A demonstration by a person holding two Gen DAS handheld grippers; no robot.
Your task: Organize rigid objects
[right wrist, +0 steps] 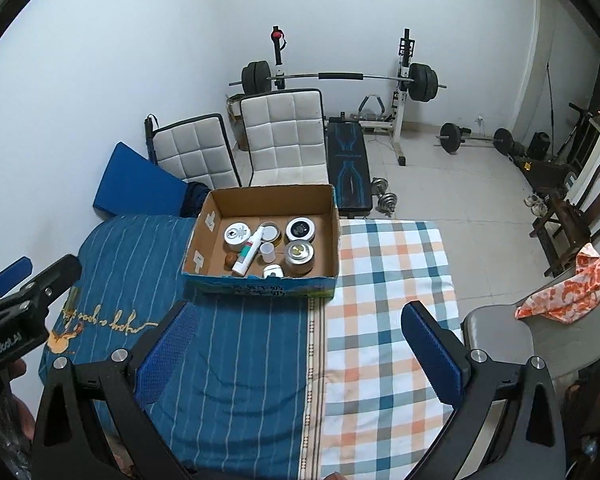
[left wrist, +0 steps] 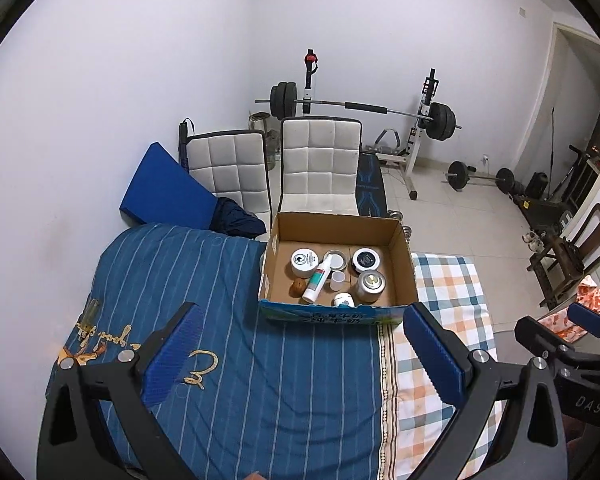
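Left wrist view is showing the left tool [left wrist: 300, 356] hanging above the bed [left wrist: 280, 380], its blue pads [left wrist: 172, 356] spread wide and holding nothing. The right tool [right wrist: 300, 356] is likewise hanging above the bed with its jaws spread wide and nothing between them.

The cardboard box [left wrist: 404, 268] is standing on the bed ahead of both tools, straddling the seam between the blue striped cover [left wrist: 220, 280] and the checked cover [left wrist: 452, 292]. The rigid objects are lying inside it:

- a white-lidded jar [left wrist: 305, 261] at the far left;
- a black-lidded jar [left wrist: 366, 260] at the far right;
- an open tin [left wrist: 337, 258] between those two jars;
- a white tube [left wrist: 318, 279] lying tilted across the middle, its cap over the tin;
- a small clear cup [left wrist: 338, 279] just beside the tube;
- a metal can [left wrist: 370, 285] near the right wall;
- a brown round item [left wrist: 298, 287] left of the tube;
- a small white container [left wrist: 343, 300] against the near wall.

No loose object is showing on the bed near the tools. Judged from this, the gathering step is looking complete or close to it, and both tools are standing off from the box. If anything remains, the next move is calling for an advance over the near wall and a descent on one item without disturbing its neighbours, since the items are sitting close together.
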